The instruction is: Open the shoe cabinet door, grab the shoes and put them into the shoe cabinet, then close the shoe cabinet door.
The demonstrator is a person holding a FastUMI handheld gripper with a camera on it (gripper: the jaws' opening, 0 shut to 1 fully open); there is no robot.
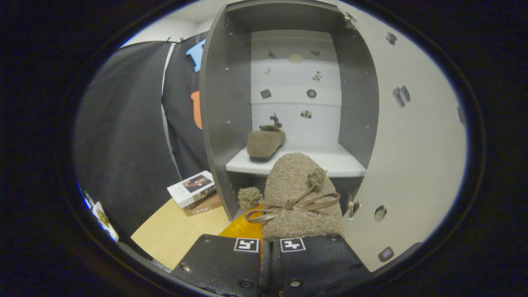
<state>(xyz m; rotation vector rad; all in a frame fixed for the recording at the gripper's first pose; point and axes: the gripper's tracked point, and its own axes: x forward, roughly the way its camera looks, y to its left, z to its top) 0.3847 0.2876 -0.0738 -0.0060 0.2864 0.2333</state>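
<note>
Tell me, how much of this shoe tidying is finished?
About halfway, it seems. The cabinet door stands open, and one shoe already sits on the shelf. The gripper holds the second shoe just in front of the shelf, its fingers drawn close on the shoe's back end. Left to do: set this shoe beside the first, let go, and shut the door.

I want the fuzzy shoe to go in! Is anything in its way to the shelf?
Nothing visible: the door is open, and the held shoe faces bare shelf beside the other shoe.
</note>
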